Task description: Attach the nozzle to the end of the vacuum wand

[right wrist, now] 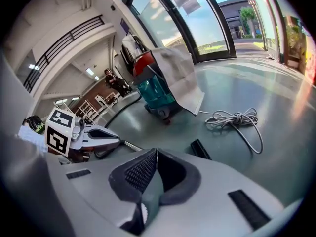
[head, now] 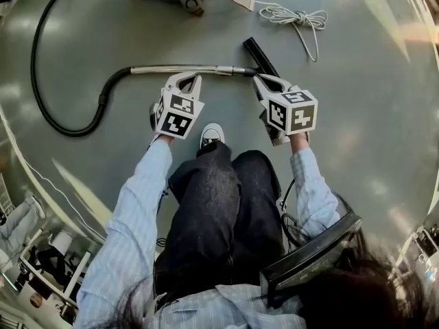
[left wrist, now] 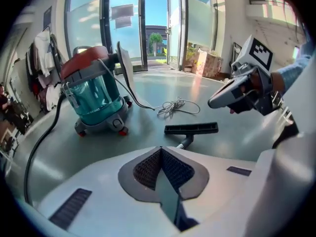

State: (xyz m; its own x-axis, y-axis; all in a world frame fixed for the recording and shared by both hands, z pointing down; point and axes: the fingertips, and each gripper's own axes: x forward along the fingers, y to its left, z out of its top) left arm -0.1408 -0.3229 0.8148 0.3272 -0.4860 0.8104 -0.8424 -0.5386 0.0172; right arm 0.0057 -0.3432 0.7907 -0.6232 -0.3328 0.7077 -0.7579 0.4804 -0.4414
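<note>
Hose (head: pixel 103 98): left of wand (head: pixel 171 69), joined to it.
Left gripper (head: pixel 190 79): closed, empty, near wand's middle.
Nozzle (head: pixel 259 53): at wand's right end; joint hard to make out.
Right gripper (head: pixel 260 81): closed, empty, beside that end.

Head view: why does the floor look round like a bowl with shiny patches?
Head view: the wide-angle lens bends the glossy grey floor, and pale glare patches sit on it. Left gripper view: daylight through the tall glass doors reflects off that floor. Right gripper view: the big windows curve too.
</note>
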